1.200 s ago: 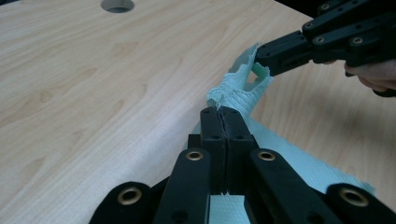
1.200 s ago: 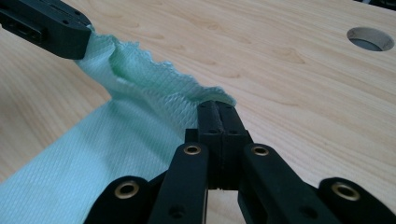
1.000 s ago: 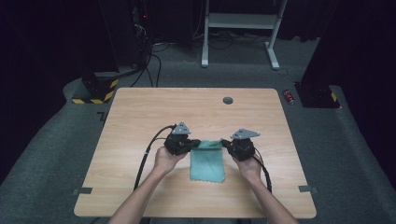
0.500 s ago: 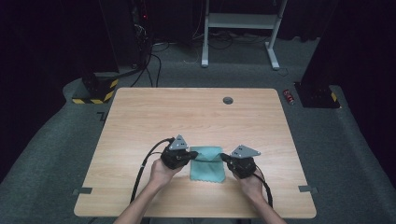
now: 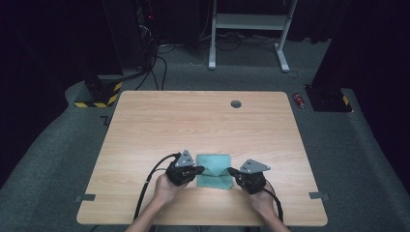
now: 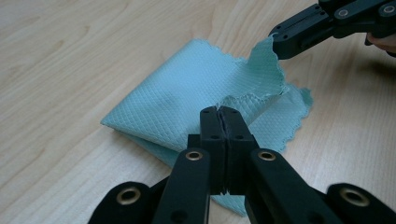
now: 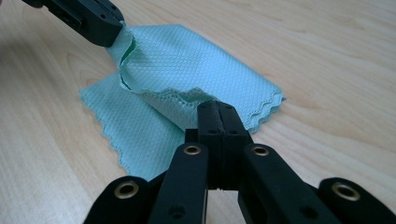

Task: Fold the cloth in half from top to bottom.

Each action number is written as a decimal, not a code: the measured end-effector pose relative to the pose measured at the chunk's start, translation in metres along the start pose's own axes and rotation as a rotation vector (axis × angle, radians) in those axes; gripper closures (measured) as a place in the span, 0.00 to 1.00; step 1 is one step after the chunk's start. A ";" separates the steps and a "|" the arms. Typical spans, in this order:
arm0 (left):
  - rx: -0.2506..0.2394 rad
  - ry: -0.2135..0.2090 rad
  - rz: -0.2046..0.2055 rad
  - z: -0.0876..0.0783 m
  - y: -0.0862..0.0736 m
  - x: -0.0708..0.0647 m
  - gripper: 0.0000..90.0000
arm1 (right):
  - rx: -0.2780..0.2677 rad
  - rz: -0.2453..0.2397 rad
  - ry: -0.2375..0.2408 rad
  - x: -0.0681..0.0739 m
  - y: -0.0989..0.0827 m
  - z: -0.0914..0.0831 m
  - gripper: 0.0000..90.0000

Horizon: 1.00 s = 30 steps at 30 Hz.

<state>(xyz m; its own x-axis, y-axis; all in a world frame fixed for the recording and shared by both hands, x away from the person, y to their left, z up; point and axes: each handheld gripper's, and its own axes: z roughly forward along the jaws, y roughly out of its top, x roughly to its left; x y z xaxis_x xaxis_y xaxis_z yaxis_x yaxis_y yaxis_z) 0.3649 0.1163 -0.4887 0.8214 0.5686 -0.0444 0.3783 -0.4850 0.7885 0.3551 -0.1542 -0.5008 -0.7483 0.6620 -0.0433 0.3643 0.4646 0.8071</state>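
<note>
one teal cloth (image 6: 187, 93), folded, waffle-textured, scalloped edges, corners lifted

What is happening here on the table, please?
A person folds a teal cloth on a wooden table. The left gripper and the right gripper are each shut on a corner of the top layer and hold it a little above the layer below.

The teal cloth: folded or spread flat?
Folded: the teal cloth lies in stacked layers, its top layer's corners pinched by the left gripper and right gripper.
</note>
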 end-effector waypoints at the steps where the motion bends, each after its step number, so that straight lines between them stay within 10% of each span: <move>1: 0.001 0.001 0.003 0.001 -0.002 -0.001 0.99 | 0.001 0.003 0.005 0.000 -0.002 0.000 1.00; 30: 0.041 -0.003 -0.029 0.006 -0.026 -0.014 0.98 | 0.053 0.021 0.079 0.014 -0.026 -0.001 1.00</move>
<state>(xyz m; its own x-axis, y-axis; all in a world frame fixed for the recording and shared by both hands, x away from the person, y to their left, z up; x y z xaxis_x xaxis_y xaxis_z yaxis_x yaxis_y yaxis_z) 0.3465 0.1172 -0.5124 0.8113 0.5806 -0.0688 0.4191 -0.4955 0.7608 0.3344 -0.1578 -0.5217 -0.7809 0.6243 0.0213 0.4074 0.4831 0.7750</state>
